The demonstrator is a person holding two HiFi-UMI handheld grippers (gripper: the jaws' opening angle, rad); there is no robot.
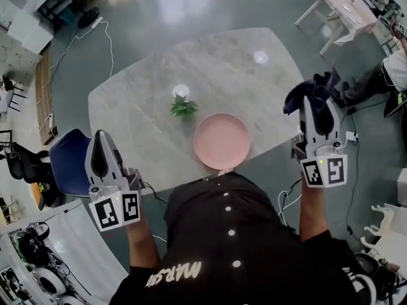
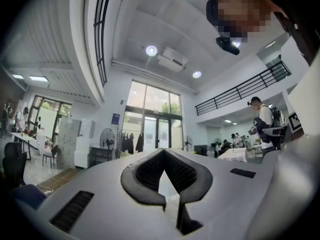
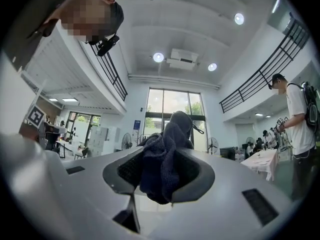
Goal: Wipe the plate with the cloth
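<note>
1. Plate, pink and round, lies at the middle of the near edge of the surface.
2. Cloth, dark blue, is pinched in the jaws of the right hand-held gripper, in the air past the right edge.
3. Left hand-held gripper has its jaws pressed together with nothing between them, off the near left corner.
4. Small plant stands just behind the plate.

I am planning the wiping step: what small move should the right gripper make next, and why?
Probably lower the right gripper toward the pink plate: its jaws are shut on the dark cloth, yet it is held off to the plate's right, not touching it.
</note>
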